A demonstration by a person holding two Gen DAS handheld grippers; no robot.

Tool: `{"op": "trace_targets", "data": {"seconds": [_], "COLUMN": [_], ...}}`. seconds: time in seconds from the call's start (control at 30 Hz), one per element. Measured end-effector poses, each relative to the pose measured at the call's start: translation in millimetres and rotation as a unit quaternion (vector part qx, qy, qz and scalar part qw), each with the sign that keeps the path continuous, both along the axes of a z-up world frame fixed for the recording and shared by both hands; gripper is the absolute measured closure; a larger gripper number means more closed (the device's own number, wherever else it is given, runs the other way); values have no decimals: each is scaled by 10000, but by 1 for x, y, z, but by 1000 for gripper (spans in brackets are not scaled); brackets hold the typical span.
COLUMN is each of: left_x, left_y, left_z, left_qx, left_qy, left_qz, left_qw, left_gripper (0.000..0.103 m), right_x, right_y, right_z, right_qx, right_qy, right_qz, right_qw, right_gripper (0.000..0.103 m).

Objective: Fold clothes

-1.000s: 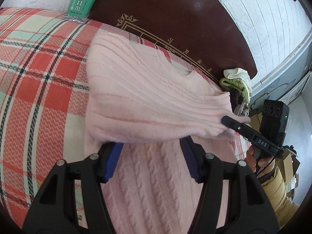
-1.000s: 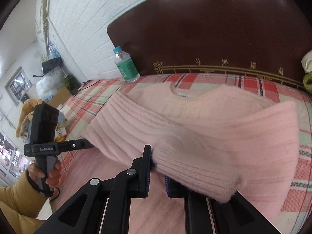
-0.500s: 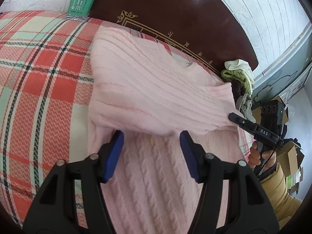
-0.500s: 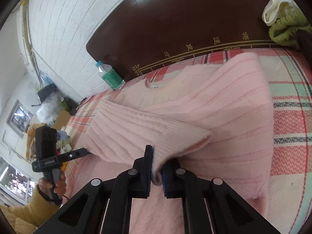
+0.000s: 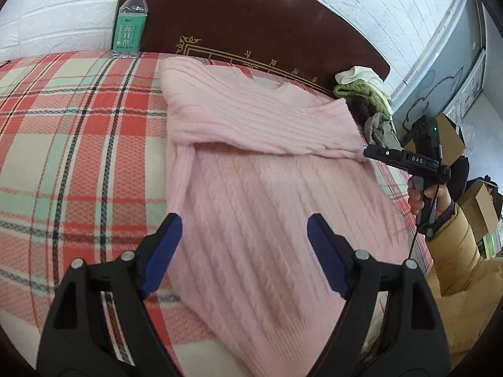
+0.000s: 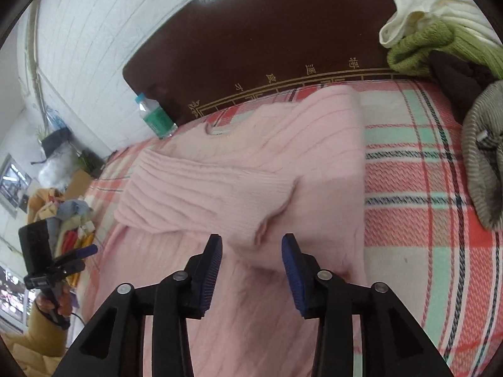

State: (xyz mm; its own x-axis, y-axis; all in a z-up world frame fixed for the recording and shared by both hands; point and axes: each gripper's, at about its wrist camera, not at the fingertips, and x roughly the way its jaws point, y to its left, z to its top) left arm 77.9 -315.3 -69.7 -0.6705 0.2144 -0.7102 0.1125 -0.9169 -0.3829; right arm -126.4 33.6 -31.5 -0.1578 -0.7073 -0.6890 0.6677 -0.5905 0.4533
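1. Since a moment ago: both grippers drawn back from the pink sweater (image 5: 267,188), sleeve dropped across the chest, cuff no longer pinched.
2. Left gripper (image 5: 243,248): jaws just widened, now spread apart, nothing between the blue pads (image 5: 160,254); hovering over the sweater's lower body, not touching it.
3. Right gripper (image 6: 251,264): jaws just parted, now released; sleeve cuff (image 6: 267,220) lying free just ahead of the pads, not pressed by either.
4. Sweater: lying flat on the red plaid bedspread (image 5: 63,157), collar toward the dark wooden headboard (image 5: 251,15); both sleeves folded across the chest, ribbed band running crosswise above the cable-knit body.
5. Seen from the left wrist: right gripper's fingertip (image 5: 374,152) just beside the sweater's far edge, held by a hand (image 5: 424,194) in a yellow sleeve.
6. Seen from the right wrist: left gripper off to the left side, past the edge of the bed.
7. Water bottle (image 5: 129,25) with green label: upright against the headboard, well apart from the sweater.
8. Pile of clothes (image 6: 440,40), white, green and grey: heaped at the bed's right corner near the headboard.
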Motion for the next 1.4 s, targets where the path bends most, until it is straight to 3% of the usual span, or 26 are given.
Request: {"op": "trace_targets", "data": {"seconds": [0.07, 0.13, 0.3, 0.43, 0.5, 0.6, 0.73, 0.9, 0.97, 1.03, 1.13, 1.2, 1.27, 1.3, 1.4], "left_x": [16, 27, 48, 56, 57, 57, 54, 49, 50, 51, 54, 57, 56, 55, 51], "left_y": [1, 2, 10, 28, 40, 57, 69, 60, 58, 58, 50, 41, 38, 37, 39], "left_z": [-4, -14, -38, -41, -42, -43, -44, -46, -45, -45, -48, -53, -56, -56, -55], "left_qx": [-45, 59, 478, 564, 629, 661, 777, 1412, 1463, 1319, 1404, 1636, 1771, 1816, 2128], "left_qy": [-111, -279, -576, -572, -590, -500, -441, -438, -480, -574, -705, -731, -764, -776, -665], "left_qz": [47, 129, 311, 174, 30, -147, -230, 25, 223, 330, 543, 641, 611, 571, 440], "left_qw": [9999, 9995, 9967, 9966, 9963, 9964, 9957, 9890, 9878, 9891, 9861, 9817, 9793, 9786, 9738], "left_gripper": [19, 19, 19, 18, 17, 0, 1, 1, 8, 28, 56, 59, 59, 54, 26], "right_x": [15, 32, 80, 111, 118, 132, 144, 148, 150, 152, 155, 157, 158, 158, 158], "right_y": [22, 43, 89, 113, 119, 117, 107, 90, 84, 79, 79, 79, 78, 78, 77], "right_z": [4, 4, -6, -16, -22, -33, -37, -40, -40, -40, -41, -42, -44, -45, -46], "right_qx": [-91, -193, -231, -282, -341, -356, -529, -590, -610, -624, -617, -618, -508, -464, -505], "right_qy": [-57, -134, -359, -588, -736, -886, -865, -720, -710, -691, -667, -646, -596, -579, -653], "right_qz": [-32, -36, -75, -107, -84, 72, 266, 429, 436, 487, 466, 463, 452, 416, 478], "right_qw": [9999, 9997, 9991, 9978, 9967, 9954, 9945, 9947, 9947, 9945, 9948, 9949, 9959, 9964, 9954], "right_gripper": [43, 38, 32, 28, 27, 27, 27, 27, 27, 27, 27, 30, 42, 43, 43]}}
